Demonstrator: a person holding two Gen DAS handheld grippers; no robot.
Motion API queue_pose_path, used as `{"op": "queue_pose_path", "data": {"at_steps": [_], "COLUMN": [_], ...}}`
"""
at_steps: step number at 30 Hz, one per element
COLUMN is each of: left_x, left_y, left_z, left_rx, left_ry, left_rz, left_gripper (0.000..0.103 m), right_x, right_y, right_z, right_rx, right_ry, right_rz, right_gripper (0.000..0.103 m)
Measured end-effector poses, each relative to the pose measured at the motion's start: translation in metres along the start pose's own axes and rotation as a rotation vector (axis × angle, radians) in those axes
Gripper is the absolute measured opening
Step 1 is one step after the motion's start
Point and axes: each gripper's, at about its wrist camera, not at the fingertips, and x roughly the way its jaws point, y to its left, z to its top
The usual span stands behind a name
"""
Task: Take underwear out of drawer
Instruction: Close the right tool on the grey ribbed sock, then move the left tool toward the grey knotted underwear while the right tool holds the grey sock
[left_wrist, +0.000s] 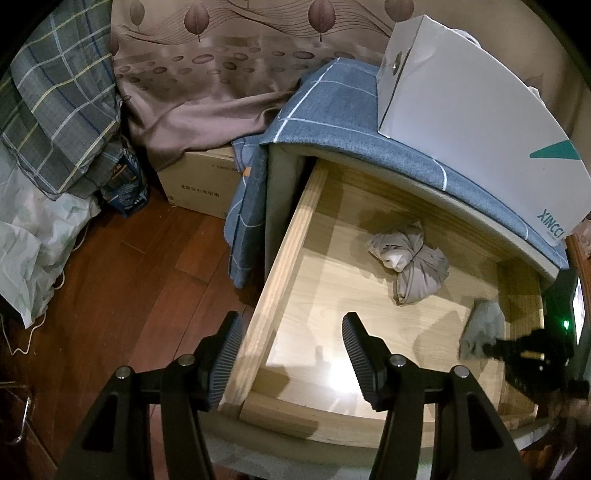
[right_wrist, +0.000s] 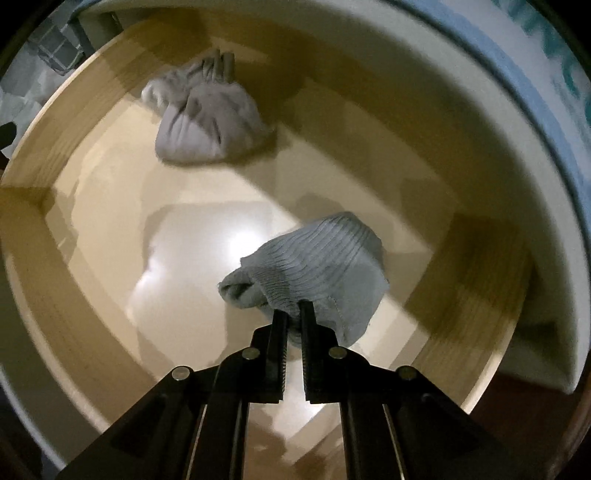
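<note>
- Wooden drawer (left_wrist: 295, 236) pulled out of a nightstand, which has a blue-grey cloth (left_wrist: 332, 110) draped over its top.
- White box (left_wrist: 461, 122) with teal print sits on that cloth.
- Wood floor (left_wrist: 122, 280) to the left, cardboard box (left_wrist: 195, 184) and plaid bedding (left_wrist: 55, 110) beyond it.
- Beige bundled underwear (left_wrist: 410, 264) lies on the drawer bottom toward the back, well apart from both grippers.
- Left gripper (left_wrist: 291, 358) hovers over the drawer's front left corner, fingers spread, nothing between them.
- Right gripper (right_wrist: 293, 314) points down into the drawer, fingers pressed together, pinching light grey ribbed underwear (right_wrist: 317, 266) by its edge at the drawer's right side.
</note>
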Motion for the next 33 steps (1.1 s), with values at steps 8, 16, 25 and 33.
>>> {"op": "queue_pose_path", "data": {"at_steps": [8, 16, 25, 33], "left_x": [0.000, -0.001, 0.008, 0.014], "left_y": [-0.002, -0.004, -0.022, -0.033], "left_z": [0.000, -0.001, -0.006, -0.009], "left_rx": [0.009, 0.022, 0.129, 0.181], "left_ry": [-0.003, 0.004, 0.070, 0.095], "left_rz": [0.009, 0.020, 0.007, 0.002], "left_gripper": [0.057, 0.057, 0.057, 0.057], "right_x": [-0.002, -0.008, -0.004, -0.001], "right_y": [0.002, 0.002, -0.016, -0.025], "right_z": [-0.045, -0.080, -0.079, -0.097], "right_rx": [0.103, 0.188, 0.348, 0.432], "right_ry": [0.103, 0.161, 0.162, 0.117], "right_rz": [0.046, 0.040, 0.055, 0.104], "right_gripper": [0.006, 0.006, 0.006, 0.010]}}
